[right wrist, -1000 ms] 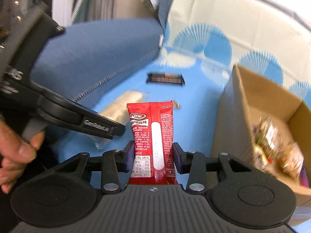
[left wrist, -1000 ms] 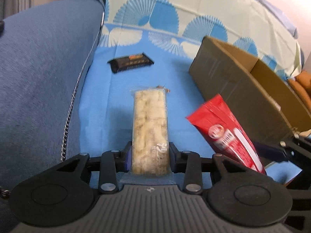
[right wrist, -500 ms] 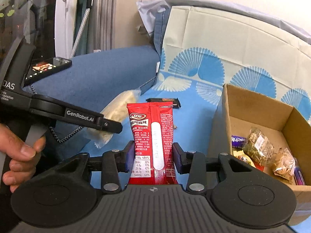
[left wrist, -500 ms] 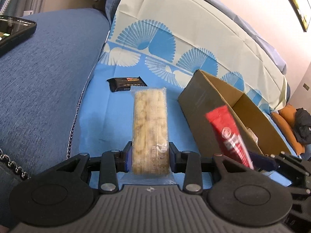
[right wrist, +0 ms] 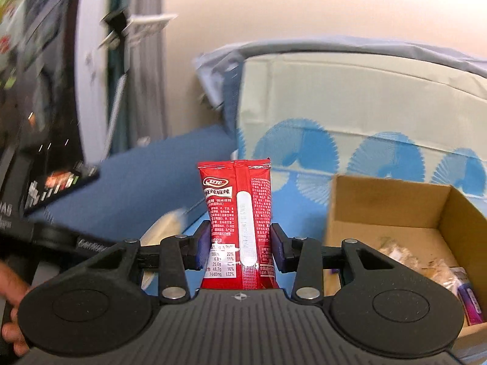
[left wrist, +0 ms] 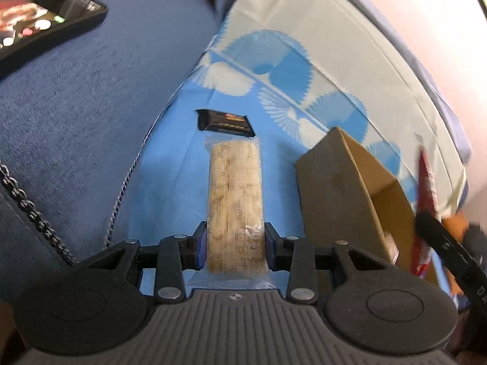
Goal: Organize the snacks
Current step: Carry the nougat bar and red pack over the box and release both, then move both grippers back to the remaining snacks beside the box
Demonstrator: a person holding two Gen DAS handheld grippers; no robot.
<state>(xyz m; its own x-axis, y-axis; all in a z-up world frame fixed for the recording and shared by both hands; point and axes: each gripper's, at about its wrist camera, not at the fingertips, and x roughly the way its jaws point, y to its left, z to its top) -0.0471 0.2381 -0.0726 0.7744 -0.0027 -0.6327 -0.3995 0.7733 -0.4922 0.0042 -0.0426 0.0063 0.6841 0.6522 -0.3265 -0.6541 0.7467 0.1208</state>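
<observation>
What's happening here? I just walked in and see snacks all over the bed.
A person is sorting snacks with a handheld gripper in each hand. The left gripper is clamped on a clear-wrapped pale snack bar, and the right gripper is clamped on a red snack packet. Both are held up beside an open cardboard box that already has several snacks in it. A dark wrapped bar lies on the blue sheet, not yet collected.

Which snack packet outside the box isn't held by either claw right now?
The dark packet, lying flat on the blue sheet. The pale bar is clamped in the left claw; the red packet is in the right claw.
</observation>
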